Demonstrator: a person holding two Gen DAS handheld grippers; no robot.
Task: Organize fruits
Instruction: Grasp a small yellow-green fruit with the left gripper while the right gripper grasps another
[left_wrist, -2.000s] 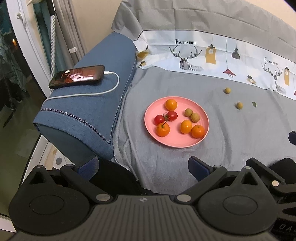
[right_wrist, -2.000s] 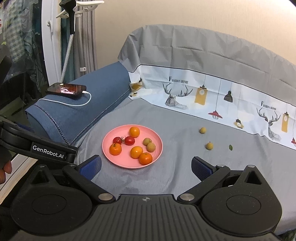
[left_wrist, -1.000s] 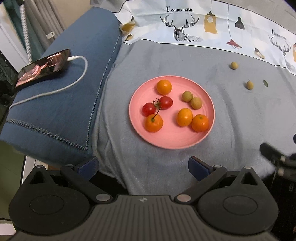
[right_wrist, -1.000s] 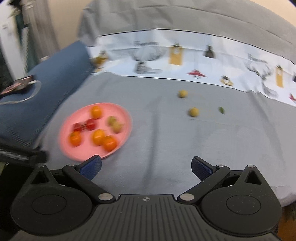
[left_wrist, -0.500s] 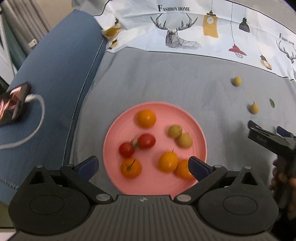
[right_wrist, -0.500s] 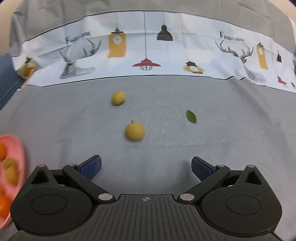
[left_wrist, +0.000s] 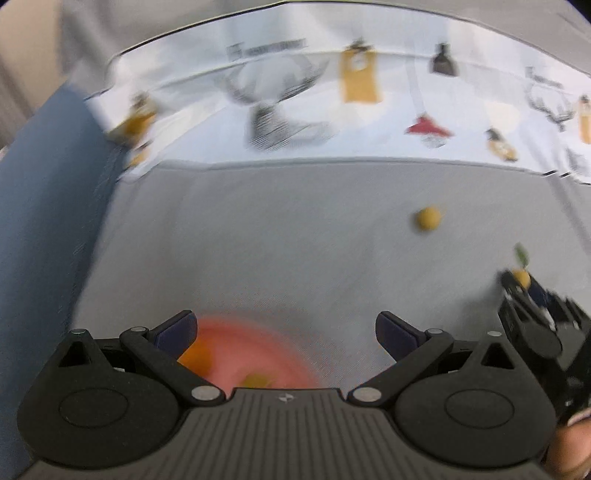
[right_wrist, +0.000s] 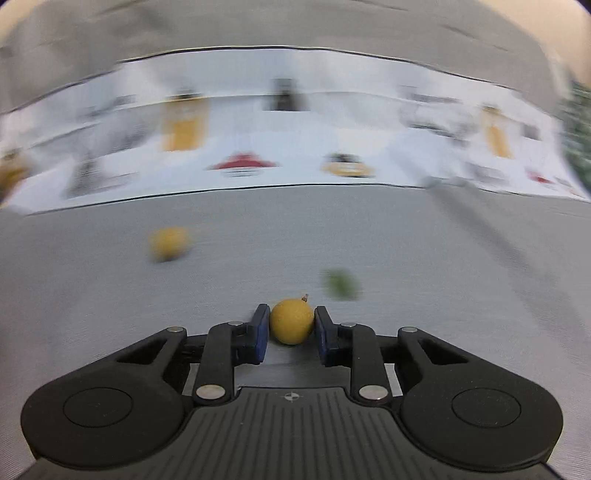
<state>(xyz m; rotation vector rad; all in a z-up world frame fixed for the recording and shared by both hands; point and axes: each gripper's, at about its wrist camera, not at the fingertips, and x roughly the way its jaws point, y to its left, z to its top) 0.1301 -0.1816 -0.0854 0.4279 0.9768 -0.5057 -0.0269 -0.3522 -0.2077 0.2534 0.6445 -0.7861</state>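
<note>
Fingers (right_wrist: 260, 328) of the right gripper (right_wrist: 291, 328) pinched a small yellow fruit (right_wrist: 291, 320) just above the grey cover (right_wrist: 110, 295); the left gripper (left_wrist: 284, 332) hung spread and empty above the pink plate (left_wrist: 280, 362). A second stray fruit (right_wrist: 169, 243) remained nearby, so gathering looked unfinished.

Each tool is matte black plastic: a ribbed centre plate with a small crosshair mark, a round hub on either side, and linked arms joined by silver pivot pins. The left tool (left_wrist: 284, 332) and right tool (right_wrist: 291, 328) carry dark blue pads (right_wrist: 260, 330).
</note>
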